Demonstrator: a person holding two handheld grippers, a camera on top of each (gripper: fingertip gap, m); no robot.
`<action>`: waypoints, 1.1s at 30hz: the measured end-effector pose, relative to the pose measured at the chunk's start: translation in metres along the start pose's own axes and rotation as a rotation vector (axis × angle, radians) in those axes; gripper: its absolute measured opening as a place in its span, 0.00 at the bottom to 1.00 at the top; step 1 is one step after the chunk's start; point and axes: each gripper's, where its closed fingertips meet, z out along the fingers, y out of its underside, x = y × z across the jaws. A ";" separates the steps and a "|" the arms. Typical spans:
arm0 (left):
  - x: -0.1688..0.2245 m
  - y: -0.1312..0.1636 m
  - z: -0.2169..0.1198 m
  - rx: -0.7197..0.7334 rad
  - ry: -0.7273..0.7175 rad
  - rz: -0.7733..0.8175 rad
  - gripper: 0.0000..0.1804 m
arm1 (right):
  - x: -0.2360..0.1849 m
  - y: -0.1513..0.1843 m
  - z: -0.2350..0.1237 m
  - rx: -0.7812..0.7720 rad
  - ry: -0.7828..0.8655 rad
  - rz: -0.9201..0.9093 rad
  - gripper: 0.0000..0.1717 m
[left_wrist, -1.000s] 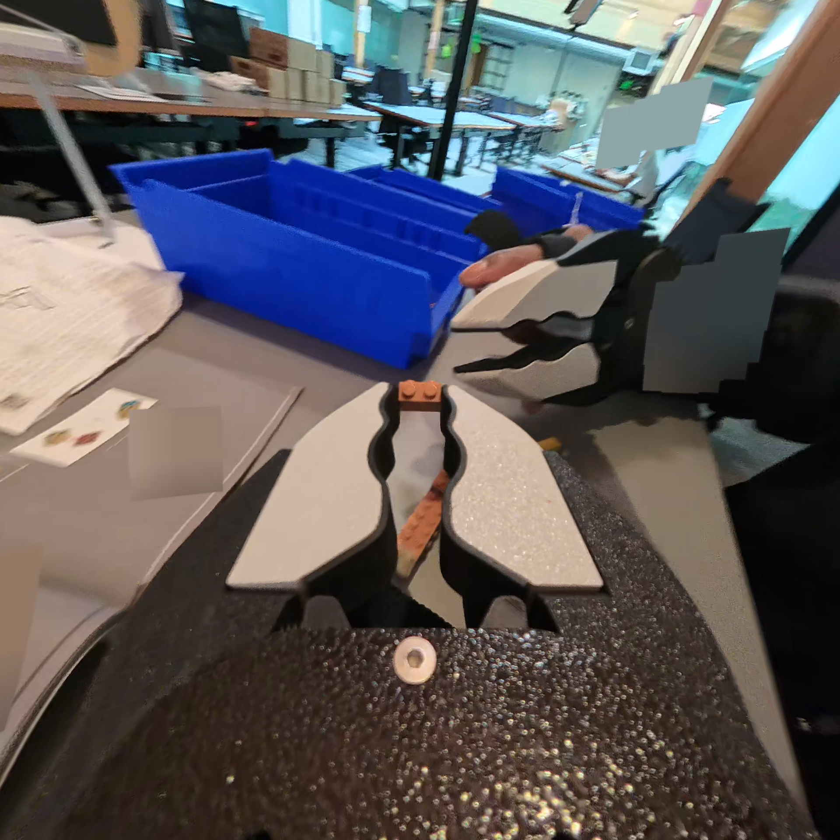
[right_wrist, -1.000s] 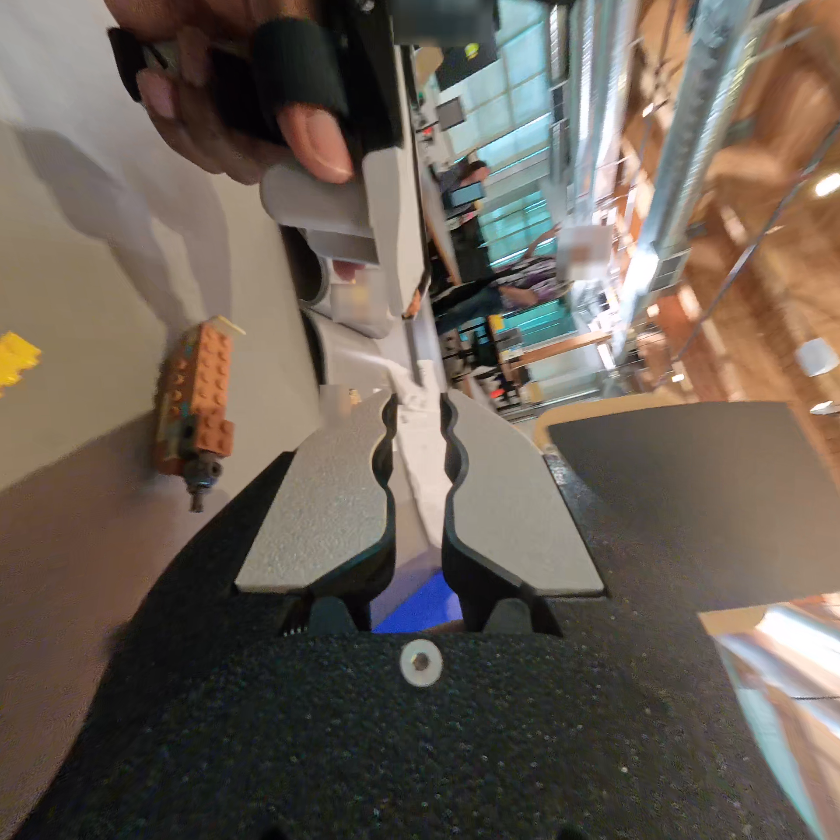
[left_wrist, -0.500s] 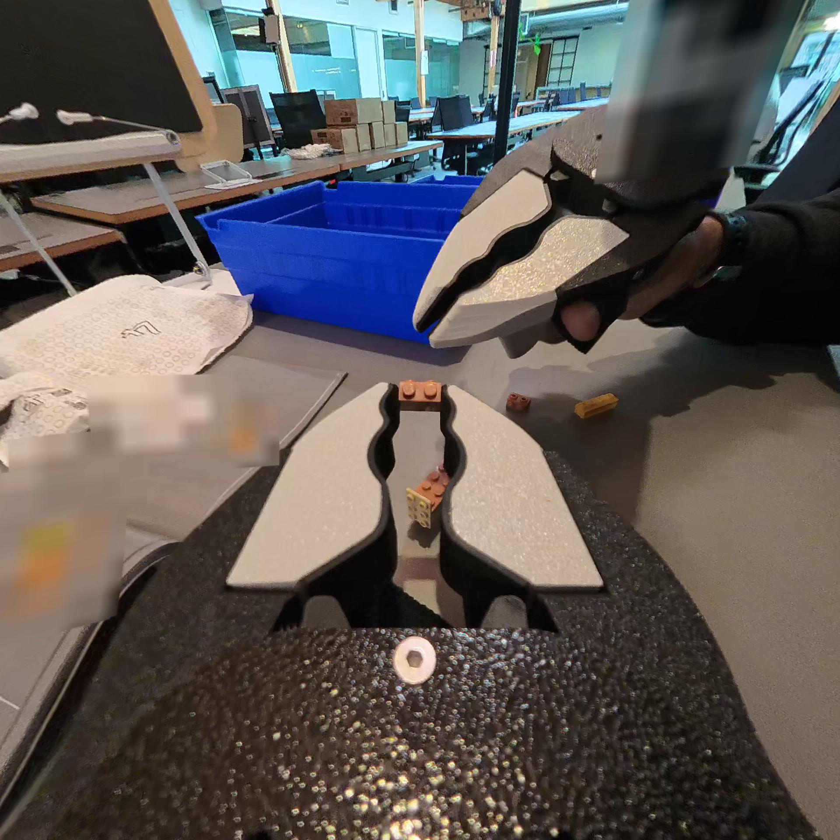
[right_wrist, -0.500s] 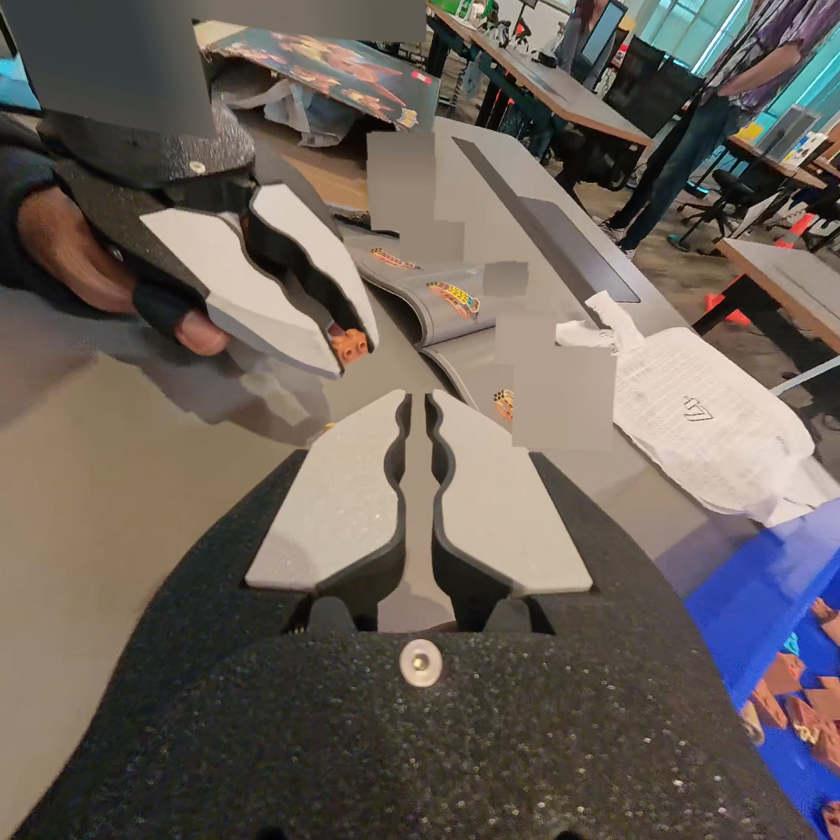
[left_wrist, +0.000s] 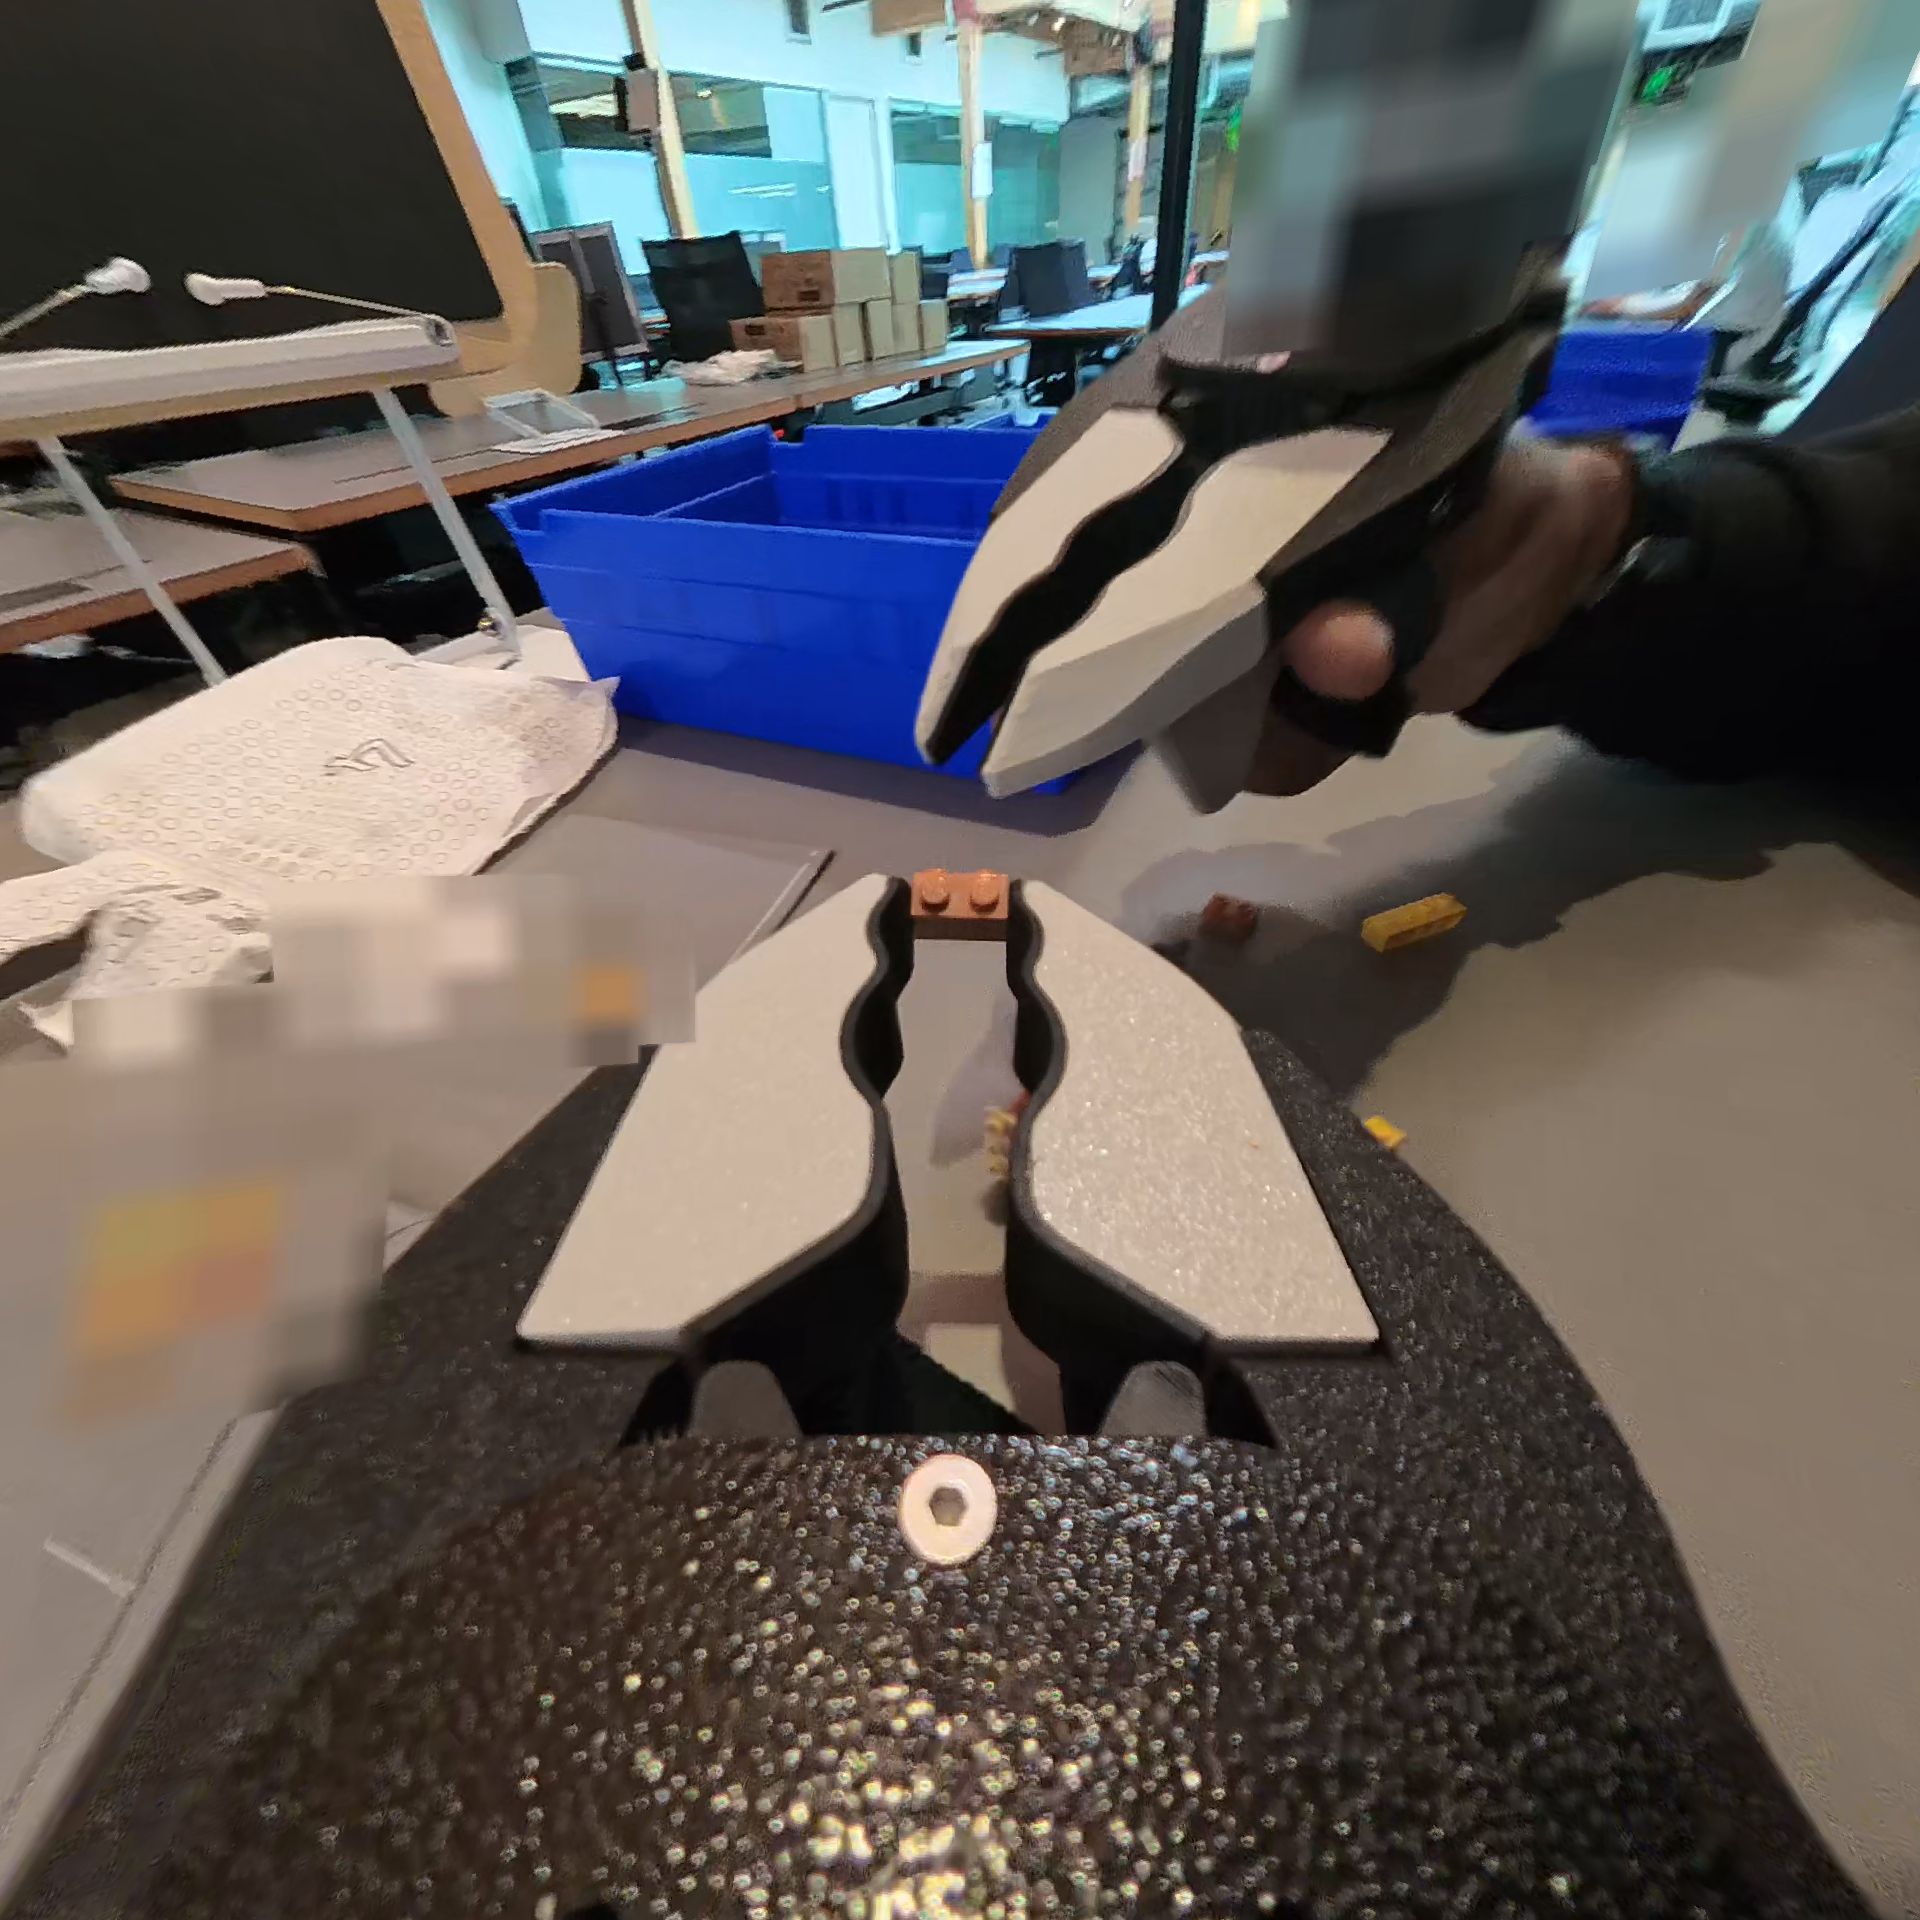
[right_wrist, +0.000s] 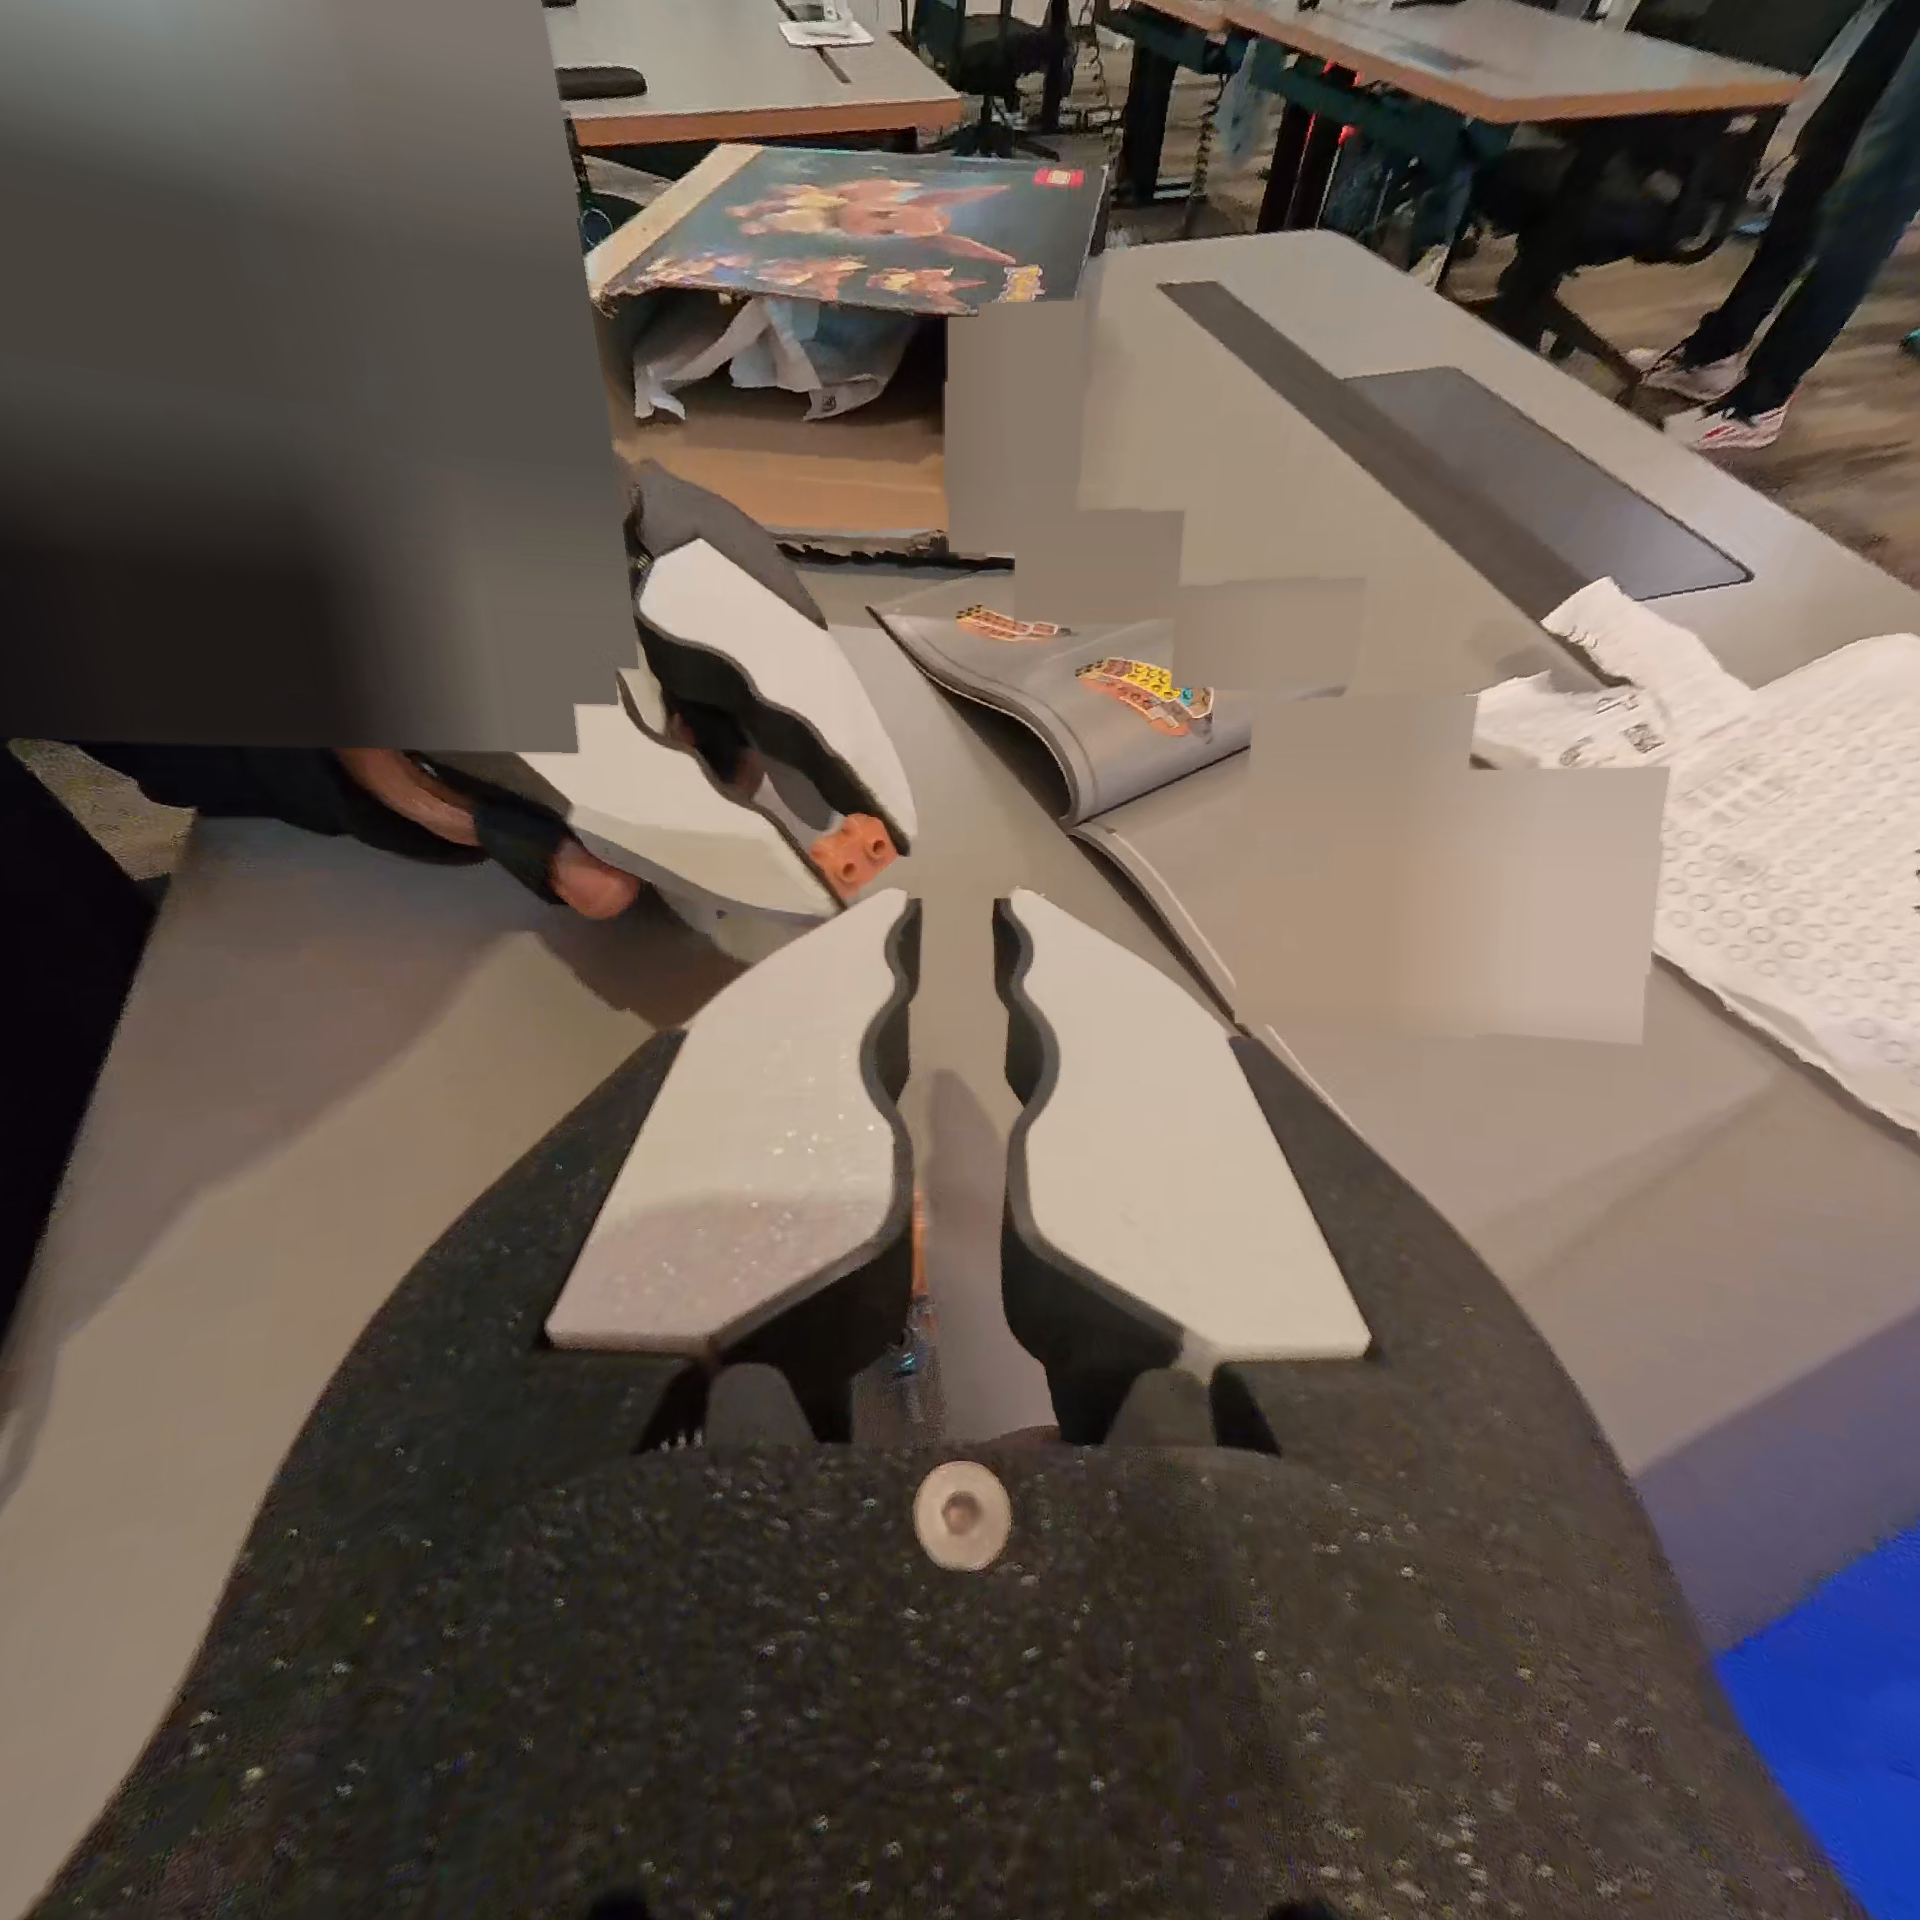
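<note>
In the left wrist view, one small brown two-stud brick (left_wrist: 960, 906) is pinched at the very tips of the left hand-held gripper (left_wrist: 960, 914), both pads pressed on its ends, above the grey worktop (left_wrist: 1662, 1195). Ahead and to the right, the right hand-held gripper (left_wrist: 961, 753) is held in the air by a gloved hand (left_wrist: 1455, 623), its fingers slightly parted with nothing seen between them. On the worktop beyond the right fingertip, two loose bricks are counted: one brown (left_wrist: 1228, 918) and one yellow (left_wrist: 1413, 921). A further small yellow piece (left_wrist: 1382, 1131) lies just beside the gripper body on the right, and a tan studded piece (left_wrist: 1000, 1138) shows between the fingers, mostly hidden. One blue bin (left_wrist: 748, 603) stands ahead, with a second blue bin (left_wrist: 1621, 379) far right, cut off by the hand. Two crumpled white paper sheets (left_wrist: 312, 758) lie to the left.

In the right wrist view, the fingers (right_wrist: 790, 1091) of the right hand-held gripper (right_wrist: 956, 902) are seen parted by a narrow gap, with only bare worktop (right_wrist: 312, 1039) between them. Just ahead and left of its tips, the left hand-held gripper (right_wrist: 868, 842) holds the one orange-brown brick (right_wrist: 854, 844) in its tips. One open booklet (right_wrist: 1122, 717) lies ahead to the right, one printed box (right_wrist: 862, 234) farther ahead, and white paper (right_wrist: 1766, 831) at the far right, cut off by the edge. Something small and orange (right_wrist: 920, 1268) is glimpsed deep between the fingers, too hidden to make out. A blue corner (right_wrist: 1829, 1704) shows at lower right.
</note>
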 end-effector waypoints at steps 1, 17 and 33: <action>-0.003 0.002 0.000 -0.016 -0.026 0.033 0.09 | -0.001 -0.001 0.000 -0.009 -0.009 0.008 0.08; 0.007 0.007 0.004 -0.072 -0.126 0.468 0.09 | -0.029 0.014 0.012 -0.178 -0.313 0.277 0.13; 0.015 0.011 0.006 -0.087 -0.113 0.638 0.09 | -0.034 0.020 0.010 -0.182 -0.458 0.415 0.09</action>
